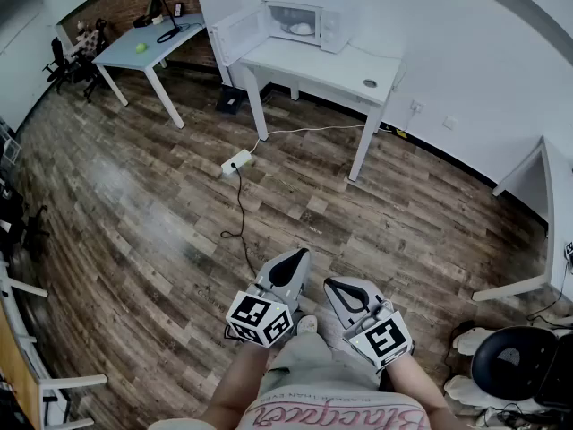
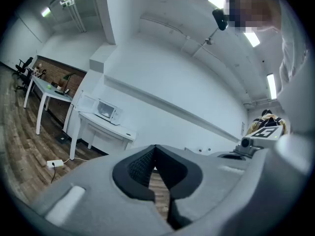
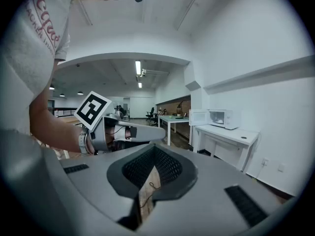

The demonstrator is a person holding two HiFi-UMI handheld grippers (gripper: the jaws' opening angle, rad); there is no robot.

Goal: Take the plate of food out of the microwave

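Wood floor (image 1: 134, 231), white table (image 1: 309, 68), open microwave (image 1: 313, 22)

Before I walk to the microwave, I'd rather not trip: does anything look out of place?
Yes. A white power strip lies loose on the wooden floor in front of the white table, and its black cable snakes across the boards towards you. The microwave has its door hanging open, with a plate inside.

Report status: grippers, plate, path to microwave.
Left gripper shut, empty; right gripper shut, empty. Plate inside microwave, door open, across the room. Power strip and cable lie en route.
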